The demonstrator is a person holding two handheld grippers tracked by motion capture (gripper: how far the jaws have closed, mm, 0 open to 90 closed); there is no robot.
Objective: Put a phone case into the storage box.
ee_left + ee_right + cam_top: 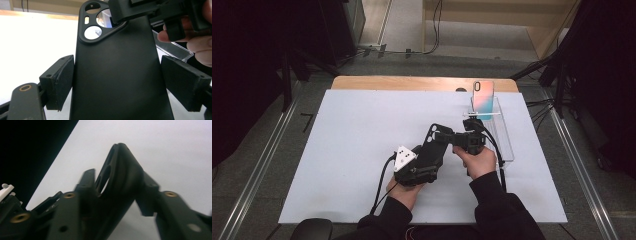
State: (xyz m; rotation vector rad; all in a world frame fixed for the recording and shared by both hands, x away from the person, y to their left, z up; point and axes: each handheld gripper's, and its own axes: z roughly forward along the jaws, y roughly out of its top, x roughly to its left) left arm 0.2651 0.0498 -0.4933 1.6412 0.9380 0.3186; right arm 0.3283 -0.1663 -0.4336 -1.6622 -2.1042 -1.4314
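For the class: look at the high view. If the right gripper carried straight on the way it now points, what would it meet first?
Probably the black phone case: the right gripper points left at its camera end, jaws around that corner.

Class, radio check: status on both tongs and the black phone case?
Left tongs clamp black phone case by its sides. Right tongs pinching its camera-cutout end. Nothing in the way; clear stand beside.

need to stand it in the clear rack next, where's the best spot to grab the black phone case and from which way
Grip the black phone case across its two long side edges, near mid-length, coming from the plain bottom end as the left gripper does. The sides there are straight and parallel. Avoid the camera cutout corner, where the right gripper pinches the thin shell; that open frame looks likely to flex.
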